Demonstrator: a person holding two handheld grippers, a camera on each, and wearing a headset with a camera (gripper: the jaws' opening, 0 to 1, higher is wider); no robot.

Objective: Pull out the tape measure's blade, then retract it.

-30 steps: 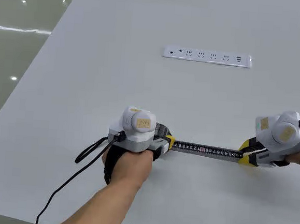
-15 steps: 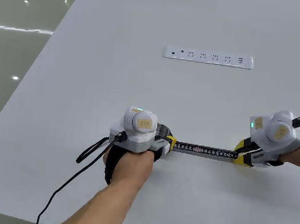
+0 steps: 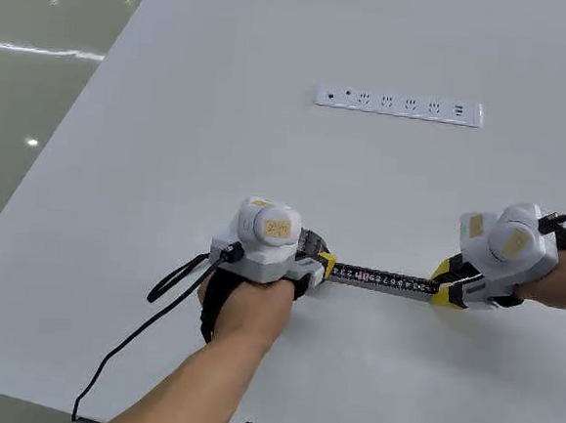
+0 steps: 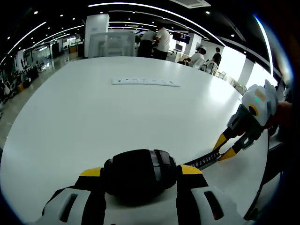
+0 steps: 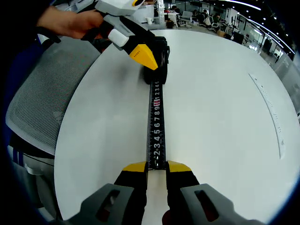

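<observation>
In the lower middle of the head view, the left gripper (image 3: 310, 266) is clamped on the black tape measure case (image 4: 139, 174). At the bottom centre of the left gripper view, its yellow-tipped jaws press against either side of that case. The blade (image 3: 381, 278) lies flat on the white table (image 3: 222, 119) and runs rightward from the case to the right gripper (image 3: 446, 283) at lower right. That gripper's jaws are pinched narrow on the blade's end. In the right gripper view the numbered strip runs straight up the frame from between them. A white power strip (image 3: 399, 104) lies well apart, in the upper middle of the head view.
</observation>
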